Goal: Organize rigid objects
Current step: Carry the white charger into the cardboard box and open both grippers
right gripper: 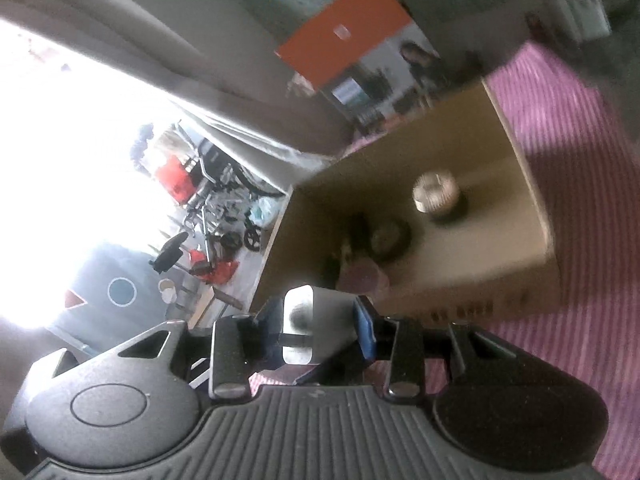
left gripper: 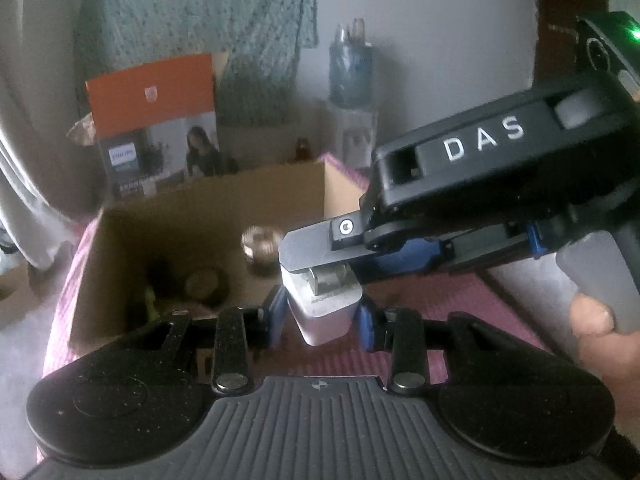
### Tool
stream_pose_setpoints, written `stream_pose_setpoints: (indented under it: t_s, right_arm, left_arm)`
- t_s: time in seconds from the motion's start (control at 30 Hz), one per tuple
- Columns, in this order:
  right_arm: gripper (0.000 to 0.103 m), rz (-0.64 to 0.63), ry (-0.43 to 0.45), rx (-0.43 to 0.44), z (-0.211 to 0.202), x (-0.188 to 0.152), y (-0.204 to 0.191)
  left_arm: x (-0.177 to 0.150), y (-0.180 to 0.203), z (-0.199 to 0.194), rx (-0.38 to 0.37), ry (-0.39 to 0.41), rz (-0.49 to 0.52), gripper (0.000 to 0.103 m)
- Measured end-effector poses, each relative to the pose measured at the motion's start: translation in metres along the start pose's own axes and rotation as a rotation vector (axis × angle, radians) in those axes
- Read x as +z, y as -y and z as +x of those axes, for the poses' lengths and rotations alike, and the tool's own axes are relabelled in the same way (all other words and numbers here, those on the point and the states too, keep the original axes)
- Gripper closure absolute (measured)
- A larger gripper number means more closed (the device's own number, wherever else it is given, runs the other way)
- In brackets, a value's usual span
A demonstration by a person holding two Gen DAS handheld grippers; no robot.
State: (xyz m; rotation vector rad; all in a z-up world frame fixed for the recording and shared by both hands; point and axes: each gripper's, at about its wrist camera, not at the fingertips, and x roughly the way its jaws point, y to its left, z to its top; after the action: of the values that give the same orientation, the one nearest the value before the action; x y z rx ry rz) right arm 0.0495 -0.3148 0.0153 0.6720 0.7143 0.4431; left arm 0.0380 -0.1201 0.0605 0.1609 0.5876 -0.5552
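Item 1. White block [left gripper: 326, 308], small, rounded at the corners, with a metal roller-like fitting on its upper face; probably a plug adapter, not certain. It is held between the blue pads [left gripper: 277, 312] of the left hand-held gripper [left gripper: 322, 314], directly ahead of that gripper's body, long axis running forward and upward away from it. The jaws are narrowed onto its sides.

Item 2. Right hand-held gripper [right gripper: 316, 326], entering the left wrist view from the right and ahead. Its jaws are narrowed on the metal end of the same block [right gripper: 298, 326], so the block is gripped from two sides at once. A transfer between hands is judged to be in progress; which gripper should let go cannot be told.

Item 3. Cardboard box [left gripper: 120, 240], open-topped, ahead and to the left of the left hand-held gripper, and ahead and to the right of the right one. Both grippers are near its front rim. A brass-coloured knurled fitting [left gripper: 260, 246] and a dark round object [left gripper: 206, 284] are seen inside it.

Item 4. Orange-topped retail carton [left gripper: 154, 120], beyond the box.

Item 5. Pink striped cloth [right gripper: 580, 160] under the box.

Writing read: "DAS" on the right gripper's body; "PHILIPS" on the carton, faint.
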Motion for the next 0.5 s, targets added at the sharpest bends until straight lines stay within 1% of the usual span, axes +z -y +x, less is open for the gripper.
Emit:
stream_pose_setpoints:
  t_s: [0.1, 0.17, 0.33, 0.5]
  right_arm:
    - [0.061, -0.03, 0.008, -0.005, -0.001, 0.024, -0.003]
    - [0.061, -0.04, 0.005, -0.022, 0.001, 0.036, -0.001]
    - [0.061, -0.042, -0.046, -0.089, 0.025, 0.071, 0.022]
    - [0.061, -0.053, -0.102, -0.16, 0.053, 0.093, 0.048]
  left_arm:
    - [0.02, -0.002, 0.012, -0.007, 0.01, -0.027, 0.068]
    - [0.025, -0.004, 0.025, -0.018, 0.0, -0.044, 0.068]
    - [0.041, -0.012, 0.072, -0.056, -0.08, -0.124, 0.068]
    - [0.05, -0.026, 0.126, -0.105, -0.185, -0.238, 0.068]
